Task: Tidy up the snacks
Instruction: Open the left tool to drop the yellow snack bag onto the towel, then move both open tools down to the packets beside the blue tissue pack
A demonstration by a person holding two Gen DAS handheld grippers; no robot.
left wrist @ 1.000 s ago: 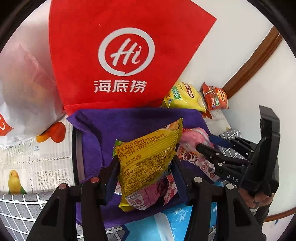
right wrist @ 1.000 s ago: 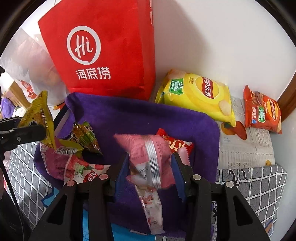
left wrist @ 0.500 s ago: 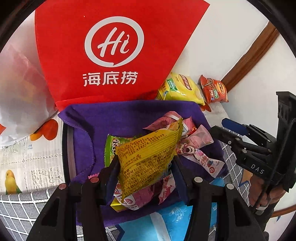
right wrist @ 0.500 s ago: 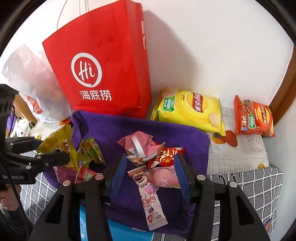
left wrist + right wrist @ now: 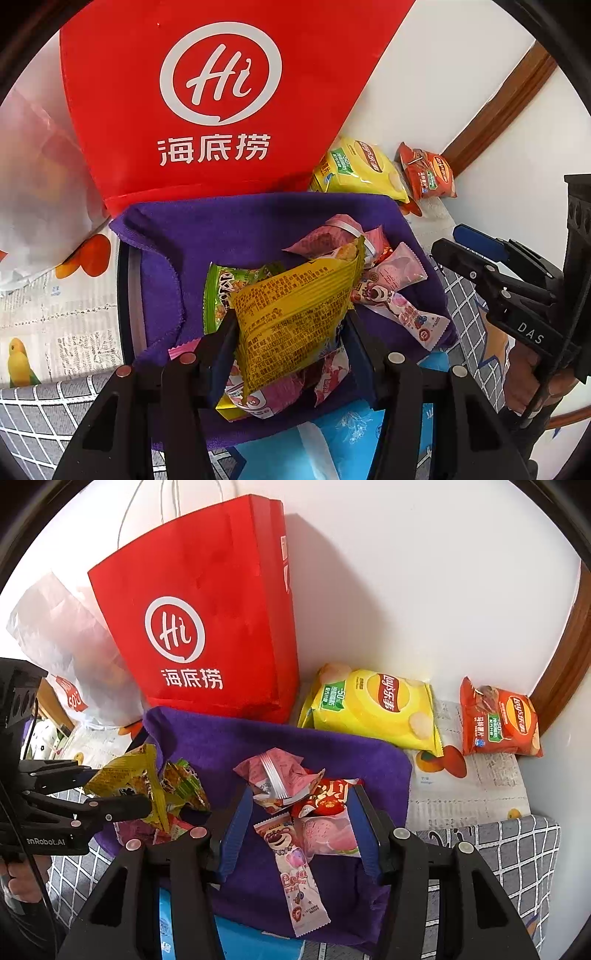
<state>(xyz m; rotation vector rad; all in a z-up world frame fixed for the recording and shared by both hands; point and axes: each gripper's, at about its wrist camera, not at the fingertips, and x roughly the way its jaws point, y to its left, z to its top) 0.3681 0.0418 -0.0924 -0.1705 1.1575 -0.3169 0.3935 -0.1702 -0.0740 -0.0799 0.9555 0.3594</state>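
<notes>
On the purple cloth-lined tray (image 5: 369, 749) lie assorted snack packets (image 5: 284, 779)

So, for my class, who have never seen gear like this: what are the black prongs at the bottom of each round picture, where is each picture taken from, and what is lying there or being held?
There is no robot. A person holds a two-finger tool in each hand, and a wide-angle camera on each tool looks forward along its fingers. In the left tool's picture the left gripper grips a yellow snack packet. In the right tool's picture the right gripper is open with nothing in it, above small pink snacks on a purple cloth. Behind stand a red bag and two crisp packets, a yellow one and an orange one.
</notes>
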